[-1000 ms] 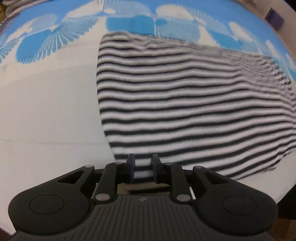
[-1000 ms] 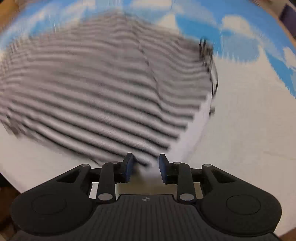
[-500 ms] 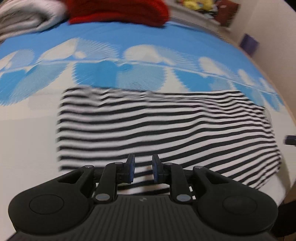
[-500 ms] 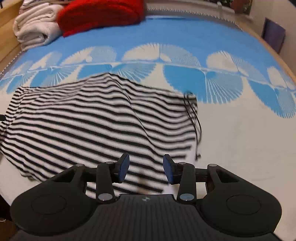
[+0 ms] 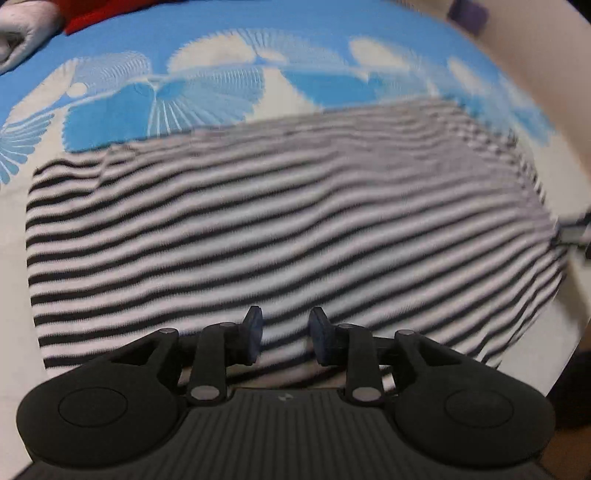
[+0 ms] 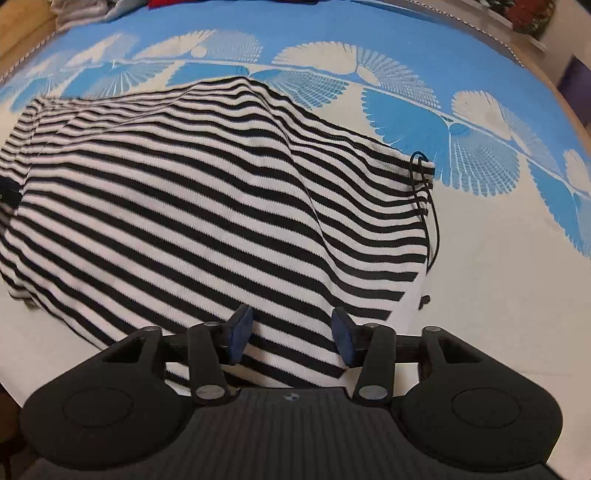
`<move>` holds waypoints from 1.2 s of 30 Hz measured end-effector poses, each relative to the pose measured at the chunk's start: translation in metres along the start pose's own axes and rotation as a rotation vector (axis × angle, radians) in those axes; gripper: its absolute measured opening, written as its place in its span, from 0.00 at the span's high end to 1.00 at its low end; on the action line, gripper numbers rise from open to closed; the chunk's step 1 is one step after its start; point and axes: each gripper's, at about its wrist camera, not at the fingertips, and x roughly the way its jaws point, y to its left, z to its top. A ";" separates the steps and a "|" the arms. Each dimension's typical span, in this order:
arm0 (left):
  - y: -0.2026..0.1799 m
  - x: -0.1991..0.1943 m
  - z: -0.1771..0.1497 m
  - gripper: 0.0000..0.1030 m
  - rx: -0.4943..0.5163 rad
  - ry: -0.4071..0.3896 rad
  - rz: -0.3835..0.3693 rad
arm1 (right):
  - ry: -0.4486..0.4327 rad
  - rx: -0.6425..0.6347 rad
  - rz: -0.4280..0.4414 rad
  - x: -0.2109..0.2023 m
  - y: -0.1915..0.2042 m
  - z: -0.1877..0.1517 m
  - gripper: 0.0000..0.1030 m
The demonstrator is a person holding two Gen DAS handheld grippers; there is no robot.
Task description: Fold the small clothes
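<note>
Left wrist: blurred striped garment (image 5: 280, 236), near edge hidden | both grippers' fingers (image 6: 242, 332) apart, apparently empty

A home bedroom. The work surface is a bed (image 6: 498, 295) spread with a white and blue bedsheet (image 6: 332, 22) printed with fan shapes. At its far left corner lie folded pale linens (image 5: 22, 29) beside something red (image 5: 107, 13), perhaps a blanket. A wooden bed frame (image 6: 22, 37) shows along the left edge.
</note>
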 end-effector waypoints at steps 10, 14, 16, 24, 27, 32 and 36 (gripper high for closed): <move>-0.070 -0.020 0.002 0.56 0.195 -0.208 -0.133 | -0.031 0.008 -0.037 -0.001 0.004 0.005 0.44; -0.095 0.021 -0.016 0.53 0.349 -0.047 0.002 | 0.058 -0.037 -0.041 0.017 0.011 0.000 0.43; -0.103 0.022 -0.019 0.51 0.410 -0.064 0.030 | 0.075 -0.129 -0.065 0.020 0.024 -0.003 0.43; -0.075 -0.035 -0.008 0.44 0.231 -0.173 0.066 | -0.225 0.015 -0.081 -0.046 0.039 0.022 0.41; -0.054 -0.073 -0.017 0.41 0.137 -0.209 0.060 | -0.357 0.043 -0.061 -0.072 0.060 0.027 0.38; -0.026 -0.117 -0.051 0.28 0.094 -0.281 0.106 | -0.475 0.007 -0.029 -0.094 0.109 0.027 0.36; 0.018 -0.126 -0.074 0.22 -0.112 -0.220 0.130 | -0.483 -0.053 0.050 -0.095 0.156 0.031 0.36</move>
